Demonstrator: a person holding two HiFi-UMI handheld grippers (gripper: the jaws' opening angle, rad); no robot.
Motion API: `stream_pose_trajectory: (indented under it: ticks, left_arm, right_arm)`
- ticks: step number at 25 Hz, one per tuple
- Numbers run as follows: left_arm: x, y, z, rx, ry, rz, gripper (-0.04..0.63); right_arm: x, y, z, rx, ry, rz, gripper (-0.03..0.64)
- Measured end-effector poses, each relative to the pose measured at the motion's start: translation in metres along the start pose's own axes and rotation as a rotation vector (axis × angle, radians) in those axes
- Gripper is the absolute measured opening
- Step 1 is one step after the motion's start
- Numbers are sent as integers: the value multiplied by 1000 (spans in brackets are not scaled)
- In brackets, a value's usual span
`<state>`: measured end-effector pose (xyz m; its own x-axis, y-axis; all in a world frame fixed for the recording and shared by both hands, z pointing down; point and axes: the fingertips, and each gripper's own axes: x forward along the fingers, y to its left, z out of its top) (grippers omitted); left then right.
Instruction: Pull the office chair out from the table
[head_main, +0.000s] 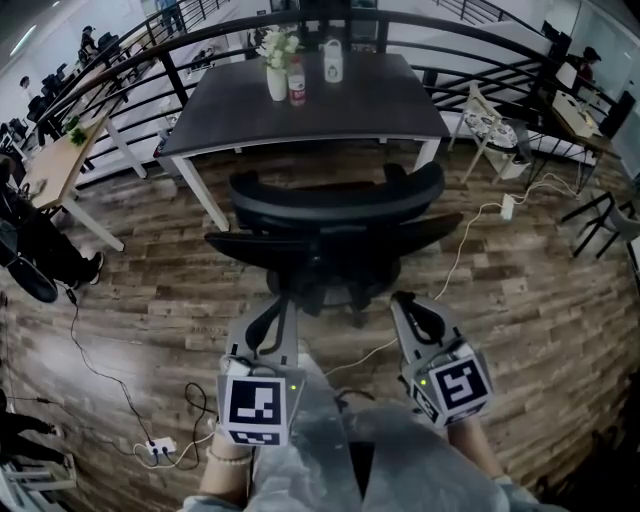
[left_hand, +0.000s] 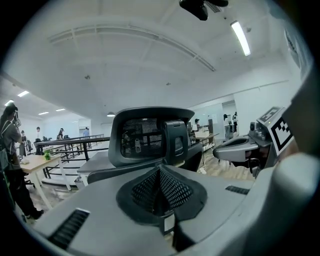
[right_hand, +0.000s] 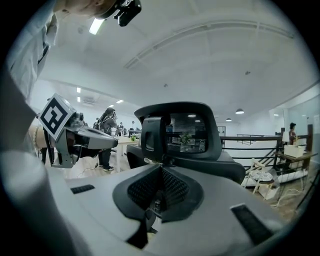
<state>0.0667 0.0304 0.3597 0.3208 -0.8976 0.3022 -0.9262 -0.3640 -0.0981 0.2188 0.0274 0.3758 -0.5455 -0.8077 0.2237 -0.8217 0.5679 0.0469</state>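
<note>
Head view looks steeply down — gripper views share the chair (head_main: 335, 200).

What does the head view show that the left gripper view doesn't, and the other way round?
Head view only: the vase on the tabletop and the power strip on the floor. Left gripper view only: the ceiling light, and that the left tongs are shut and empty. Both: the chair, the table beyond it, and the right tongs.

Black office chair (head_main: 335, 215) at the dark-topped table (head_main: 380, 100).
It stands upright, facing the table, with its mesh back just outside the table's near edge.
</note>
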Motion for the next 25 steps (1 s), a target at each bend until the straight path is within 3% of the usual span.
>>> stream_pose_trajectory:
  ticks: [25]
  left_arm:
    - [-4, 3, -5, 7, 4, 8, 11]
  right_arm:
    - [-1, -2, 3, -43, 5, -30, 3]
